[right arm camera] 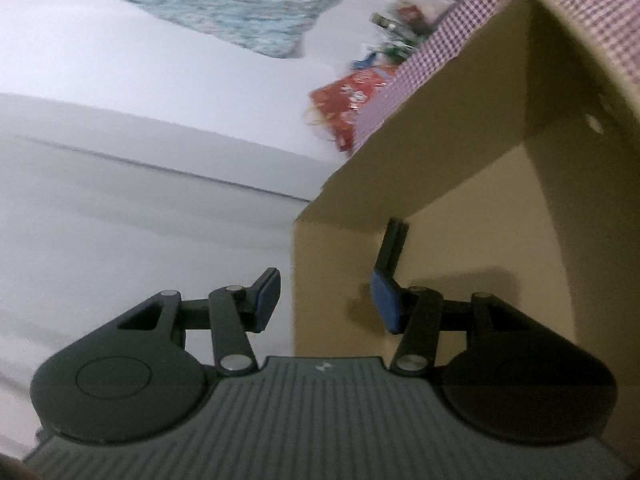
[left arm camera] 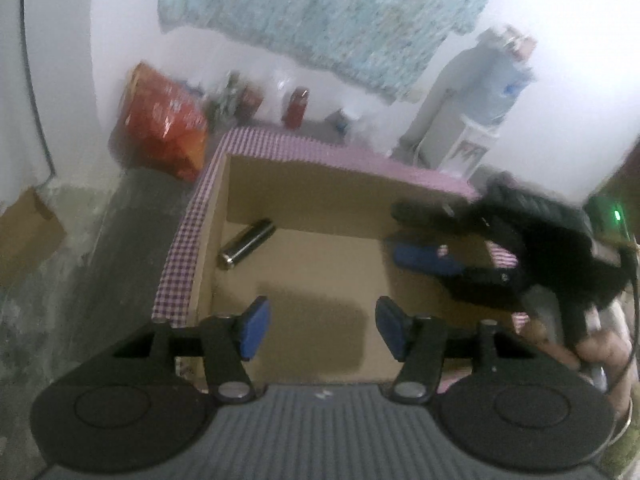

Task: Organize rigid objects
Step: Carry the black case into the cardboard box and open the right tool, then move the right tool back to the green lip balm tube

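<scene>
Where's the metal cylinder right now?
In the left wrist view, the metal cylinder lies on its side on the floor of the cardboard box, in its far left corner.

You see the bench [left arm camera: 182, 256] under checked cloth; the cardboard box [left arm camera: 320, 184] sits on it, filling most of it.

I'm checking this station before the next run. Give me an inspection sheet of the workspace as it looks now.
Surface: cardboard box with checked cloth over its rim.
Job's things: metal cylinder lying on the box floor, far left corner.
Clutter: red bag and jars behind the box.
Grippers: left tool open and empty above the box; right tool open at the box's right side, nothing visibly held.
Cables: one down the left wall.
Surroundings: hanging blue cloth, water dispenser.
</scene>
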